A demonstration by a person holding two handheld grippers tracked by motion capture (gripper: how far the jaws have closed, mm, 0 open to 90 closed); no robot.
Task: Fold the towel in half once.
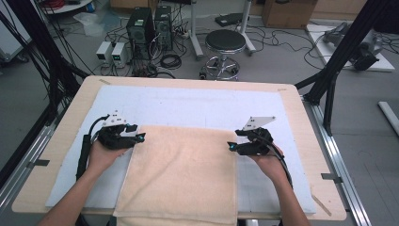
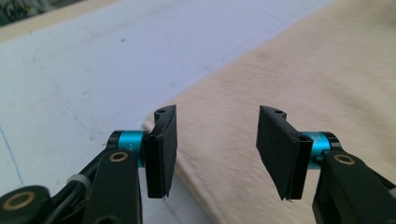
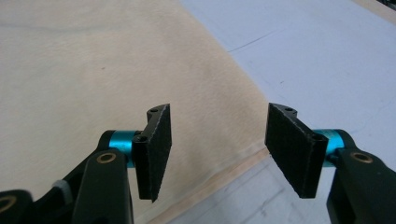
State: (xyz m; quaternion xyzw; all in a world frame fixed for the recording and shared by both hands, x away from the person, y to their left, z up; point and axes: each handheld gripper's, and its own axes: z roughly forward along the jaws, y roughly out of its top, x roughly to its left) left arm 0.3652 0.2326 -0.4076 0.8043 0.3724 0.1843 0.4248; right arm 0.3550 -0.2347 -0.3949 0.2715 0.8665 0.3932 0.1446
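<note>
a beige towel (image 1: 181,176) lies flat on a pale sheet (image 1: 197,106) that covers the wooden desk (image 1: 75,108), and its near end runs off the desk's front edge, cut off at the bottom of the high view. the left gripper (image 1: 140,137) sits at the towel's far left corner, the right gripper (image 1: 230,146) at its far right corner, each held in a hand. in the left gripper view (image 2: 217,149) the jaws stand released, with the towel's corner and edge beneath the gap and nothing pinched. in the right gripper view (image 3: 217,149) the jaws are likewise apart over the towel's hemmed edge, untouched. bare sheet lies open beyond and outside both pairs of jaws. past the desk's far edge a stool (image 1: 225,44) and computer towers (image 1: 150,28) stand on the floor among cables, well apart.
</note>
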